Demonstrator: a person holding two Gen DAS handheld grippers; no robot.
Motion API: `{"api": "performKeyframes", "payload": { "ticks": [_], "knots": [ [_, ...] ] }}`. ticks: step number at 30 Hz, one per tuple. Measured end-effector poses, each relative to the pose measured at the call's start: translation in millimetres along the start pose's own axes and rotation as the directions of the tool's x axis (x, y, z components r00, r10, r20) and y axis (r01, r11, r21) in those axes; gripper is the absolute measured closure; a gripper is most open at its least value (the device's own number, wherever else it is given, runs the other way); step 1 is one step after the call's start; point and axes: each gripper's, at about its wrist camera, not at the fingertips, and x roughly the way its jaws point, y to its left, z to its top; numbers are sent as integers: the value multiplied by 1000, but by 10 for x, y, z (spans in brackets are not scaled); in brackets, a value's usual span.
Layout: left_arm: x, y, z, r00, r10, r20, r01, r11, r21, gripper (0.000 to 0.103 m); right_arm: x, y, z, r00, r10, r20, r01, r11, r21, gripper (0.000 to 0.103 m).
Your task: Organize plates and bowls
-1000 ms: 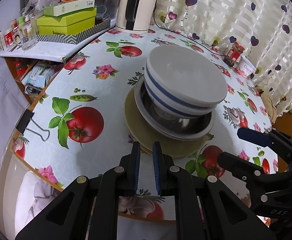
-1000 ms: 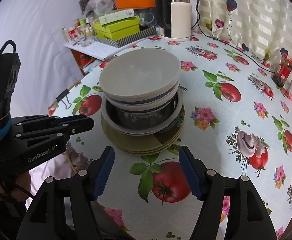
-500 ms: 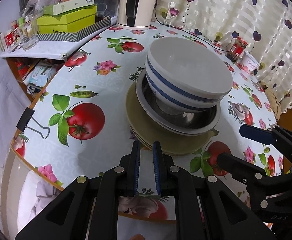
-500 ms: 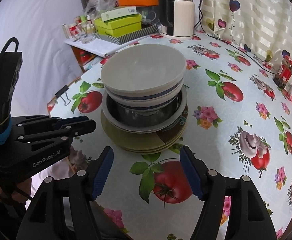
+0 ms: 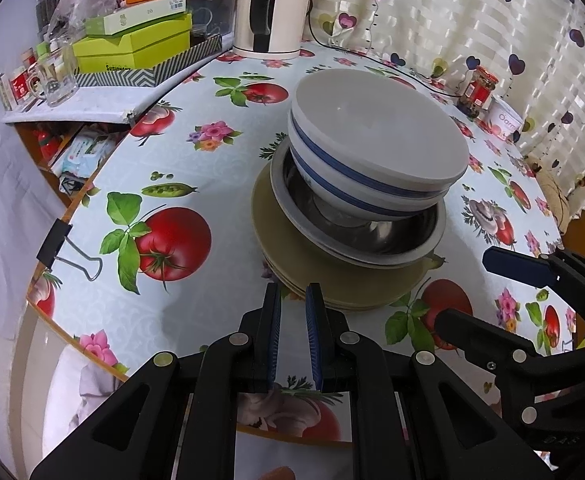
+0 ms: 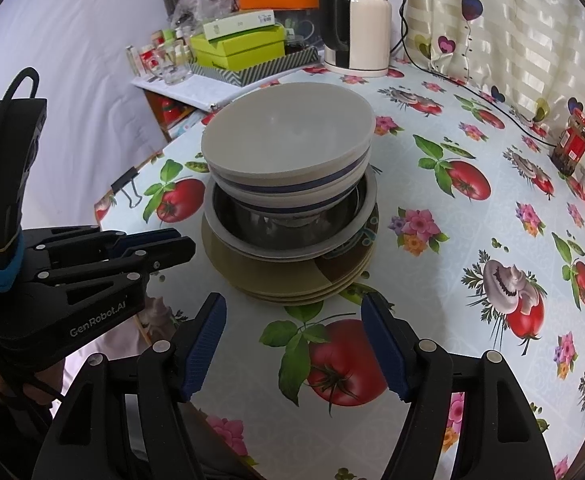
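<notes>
Round table with a tomato-and-flower oilcloth (image 6: 472, 240), clutter at the far side: electric kettle (image 6: 356, 28), green boxes (image 6: 244, 46), glass jars (image 6: 160, 60), curtain on the right. Everything is already in one pile near the table's near-left edge: two blue-striped white bowls (image 6: 288, 160) nested in a steel bowl (image 6: 292, 224), on a stack of olive plates (image 6: 292, 276).

Left gripper (image 5: 293, 316) nearly closed, only a narrow slit between the pads, nothing held; it sits just short of the plate rim. Right gripper (image 6: 294, 344) about two-thirds open, empty, tomato print showing between its fingers, also just short of the plates.

Looks like the stacking step is finished or nearly so. Next move, if any: squaring the pile, since the bowls sit off-centre on the plates.

Room: wide bare cloth to the right. Left side is tight, table edge and binder clip (image 5: 58, 246) close by. Top-heavy pile, nudge could tip it.
</notes>
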Motion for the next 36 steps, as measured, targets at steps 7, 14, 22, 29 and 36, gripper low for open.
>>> {"api": "performKeyframes", "payload": {
  "ticks": [7,14,22,29,36],
  "knots": [
    [-9,-2,-8,1000,5,3,-5,1000,2,90,0,2,-1,1000,-1,1,1,1000,-1,32],
    [-11,-3,-8,1000,5,4,-6,1000,2,90,0,3,-4,1000,-1,0,1,1000,-1,31],
    [-10,-5,-10,1000,6,4,-6,1000,3,90,1,8,-7,1000,-1,0,1,1000,-1,30],
    [-10,-8,-18,1000,8,3,-8,1000,7,90,-1,9,-5,1000,-1,0,1,1000,-2,30],
    [-11,-22,-28,1000,11,2,-11,1000,11,90,0,10,-8,1000,-1,1,1,1000,-1,29]
  ]
}}
